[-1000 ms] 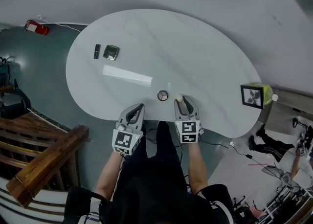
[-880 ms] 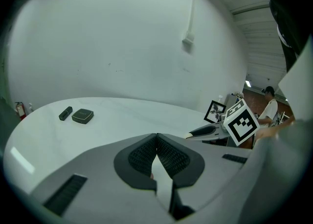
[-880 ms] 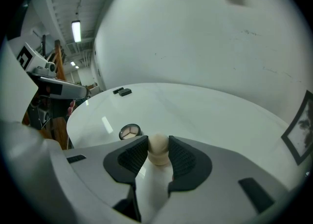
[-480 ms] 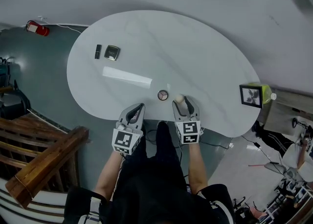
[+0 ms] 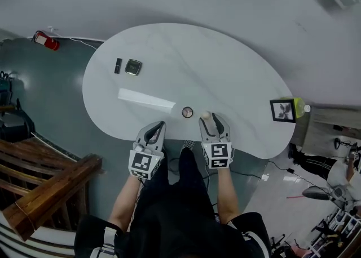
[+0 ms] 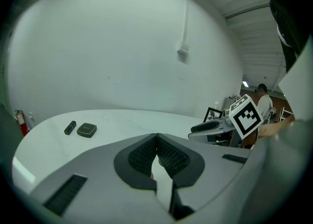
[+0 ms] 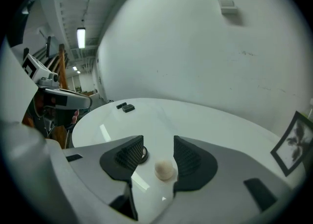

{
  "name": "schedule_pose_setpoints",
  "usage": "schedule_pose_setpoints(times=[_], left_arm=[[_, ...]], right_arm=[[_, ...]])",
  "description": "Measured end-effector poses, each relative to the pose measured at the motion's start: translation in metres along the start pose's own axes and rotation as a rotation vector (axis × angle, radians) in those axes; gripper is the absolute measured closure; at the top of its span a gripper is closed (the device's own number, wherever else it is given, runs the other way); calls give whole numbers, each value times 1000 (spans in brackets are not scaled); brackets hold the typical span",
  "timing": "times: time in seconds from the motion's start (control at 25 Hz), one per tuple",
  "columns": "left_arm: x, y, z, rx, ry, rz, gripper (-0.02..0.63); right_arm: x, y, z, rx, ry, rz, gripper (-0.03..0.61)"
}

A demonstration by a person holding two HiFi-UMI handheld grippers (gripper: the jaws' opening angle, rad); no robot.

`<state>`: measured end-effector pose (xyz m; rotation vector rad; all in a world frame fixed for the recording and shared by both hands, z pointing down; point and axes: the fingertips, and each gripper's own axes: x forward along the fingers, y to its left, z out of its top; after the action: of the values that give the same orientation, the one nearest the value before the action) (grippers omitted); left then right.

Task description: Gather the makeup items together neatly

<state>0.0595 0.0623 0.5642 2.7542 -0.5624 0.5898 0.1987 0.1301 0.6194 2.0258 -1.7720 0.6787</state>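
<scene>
The right gripper's [image 7: 159, 153] fingers [image 7: 188, 162] stand released, having just been opening, with a pale, rounded makeup sponge [image 7: 165, 169] between them. The sponge sits on the white counter [image 7: 210, 120] and neither pad presses on it. In the head view this gripper [image 5: 210, 123] hangs over the counter's near edge, with the sponge [image 5: 206, 115] just ahead of its tips.

The left gripper's [image 6: 156, 142] fingers [image 6: 142, 154] are clenched together, pad against pad, with nothing gripped. In the head view it [image 5: 157, 127] hovers at the near edge too, beside the right one.

A small round pot [image 5: 187, 112] lies just left of the sponge, close to the near edge. In the right gripper view it [image 7: 142, 154] is half hidden behind one finger.

Well apart from these, towards the counter's far left edge, a dark square compact [image 5: 133, 67] lies just beside a black lipstick [image 5: 118, 65], which is on the side nearer the left edge. Both show in the left gripper view too, the compact [image 6: 86, 130] and the lipstick [image 6: 70, 127].

A framed picture [image 5: 282, 110] stands upright at the counter's right end.
</scene>
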Motion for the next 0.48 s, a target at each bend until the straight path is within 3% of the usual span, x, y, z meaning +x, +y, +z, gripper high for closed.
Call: schedule_pose_setpoints(times=[0.28,0.48], left_arm=[[-30,-1,37,23,-70,27,597],[-46,-7,61,63,-129,5,597]], right_arm=[[-33,15,47,-8,-103,2,374],[-54,21,86,-32,-186,-31,440]])
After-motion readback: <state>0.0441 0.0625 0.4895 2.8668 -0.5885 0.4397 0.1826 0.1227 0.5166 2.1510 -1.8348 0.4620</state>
